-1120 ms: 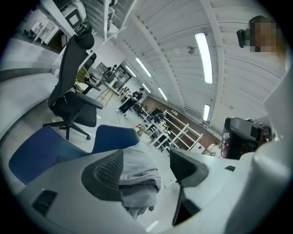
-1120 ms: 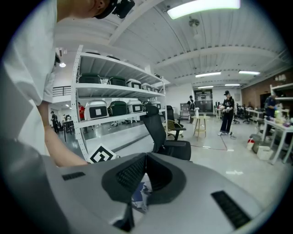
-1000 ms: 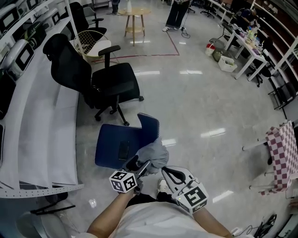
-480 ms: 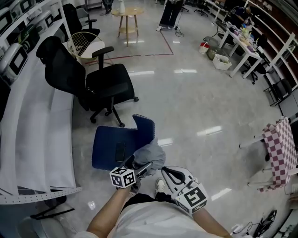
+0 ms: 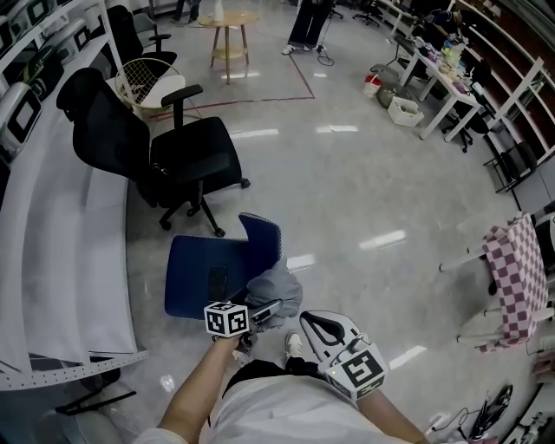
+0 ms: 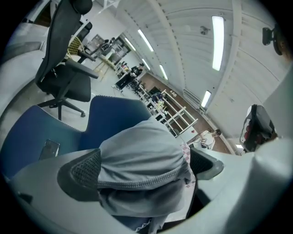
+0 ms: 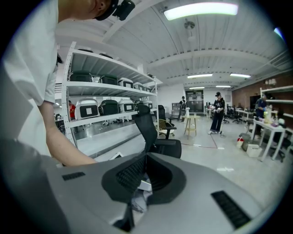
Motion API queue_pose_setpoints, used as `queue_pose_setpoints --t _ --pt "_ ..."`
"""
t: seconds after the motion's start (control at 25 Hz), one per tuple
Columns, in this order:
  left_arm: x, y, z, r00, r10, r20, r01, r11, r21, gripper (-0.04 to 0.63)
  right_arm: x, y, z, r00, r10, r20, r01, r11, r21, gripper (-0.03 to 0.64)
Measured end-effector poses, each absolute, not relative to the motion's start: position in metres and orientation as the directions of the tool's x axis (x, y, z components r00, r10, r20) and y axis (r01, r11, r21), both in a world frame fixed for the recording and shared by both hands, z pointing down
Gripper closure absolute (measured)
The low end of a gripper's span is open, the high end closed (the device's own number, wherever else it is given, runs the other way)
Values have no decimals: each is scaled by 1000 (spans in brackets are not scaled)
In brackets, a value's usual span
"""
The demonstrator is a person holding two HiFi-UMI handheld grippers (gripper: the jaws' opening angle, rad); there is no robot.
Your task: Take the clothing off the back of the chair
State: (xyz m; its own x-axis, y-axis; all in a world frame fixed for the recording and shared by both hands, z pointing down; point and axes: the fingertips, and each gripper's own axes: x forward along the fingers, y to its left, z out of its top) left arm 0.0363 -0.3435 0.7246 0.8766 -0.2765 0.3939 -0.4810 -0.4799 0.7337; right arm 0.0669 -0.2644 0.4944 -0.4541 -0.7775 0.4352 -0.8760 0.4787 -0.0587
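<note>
A grey piece of clothing (image 5: 277,289) lies bunched at the near edge of the blue chair (image 5: 192,276), just below its low backrest (image 5: 262,238). My left gripper (image 5: 264,310) is at the garment, and its jaws are opening. In the left gripper view the grey clothing (image 6: 139,157) fills the space between the wide-spread pads (image 6: 82,170), loose rather than pinched. My right gripper (image 5: 316,325) hangs beside it to the right, shut and empty, close to my body. In the right gripper view its jaws (image 7: 143,160) meet at the tips.
A dark phone (image 5: 217,281) lies on the blue seat. A black office chair (image 5: 178,156) stands behind it, and white shelving (image 5: 74,260) runs along the left. A chair with a checked cloth (image 5: 513,279) is at the right. A wooden table (image 5: 227,21) stands far back.
My left gripper has sunk a little toward the seat and its jaws have spread apart around the grey clothing. The right gripper has stayed put.
</note>
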Motion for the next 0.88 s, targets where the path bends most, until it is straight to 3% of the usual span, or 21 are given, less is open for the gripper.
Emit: queue_pose_setpoints --t 0.88 --pt "62 -346 735 878 -315 362 -469 -407 784 23 87 -243 493 -375 -806 458 -915 400 -44 600"
